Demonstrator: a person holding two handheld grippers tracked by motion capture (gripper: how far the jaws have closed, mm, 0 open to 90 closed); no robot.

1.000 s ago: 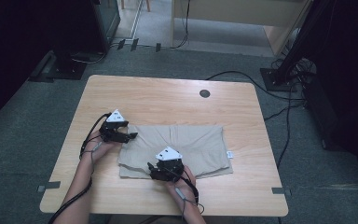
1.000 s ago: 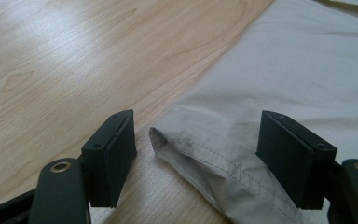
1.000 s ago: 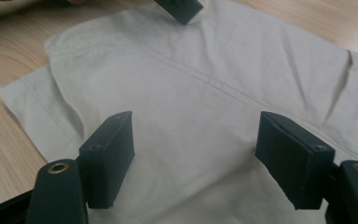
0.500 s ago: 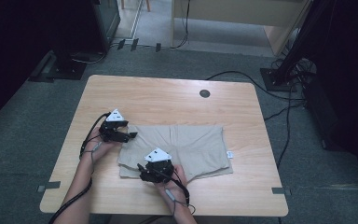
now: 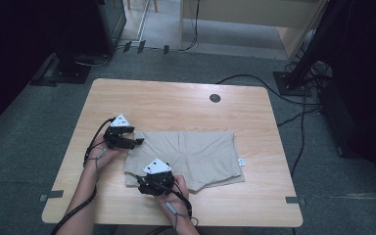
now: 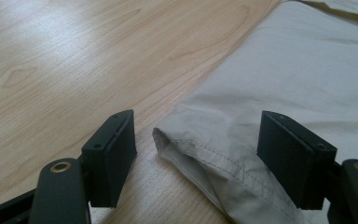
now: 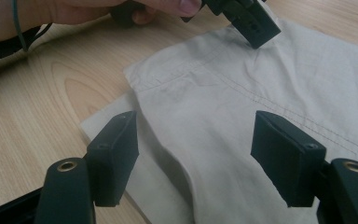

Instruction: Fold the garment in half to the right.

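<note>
Beige cotton shorts [image 5: 188,156] lie flat on the wooden table [image 5: 176,100]; in the high view the left gripper [image 5: 138,142] sits at their far left corner, the right gripper [image 5: 143,182] at their near left corner. The left gripper view shows jaws wide, straddling the shorts' hem corner [image 6: 168,137], untouched. The right gripper view shows jaws that have just been closing slightly, though wide around the layered edge [image 7: 168,140], gripping nothing. Likely lining up a fold; next, both should pinch their corners.

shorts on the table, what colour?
Plain beige shorts, no pattern; clearest in the right gripper view.
</note>
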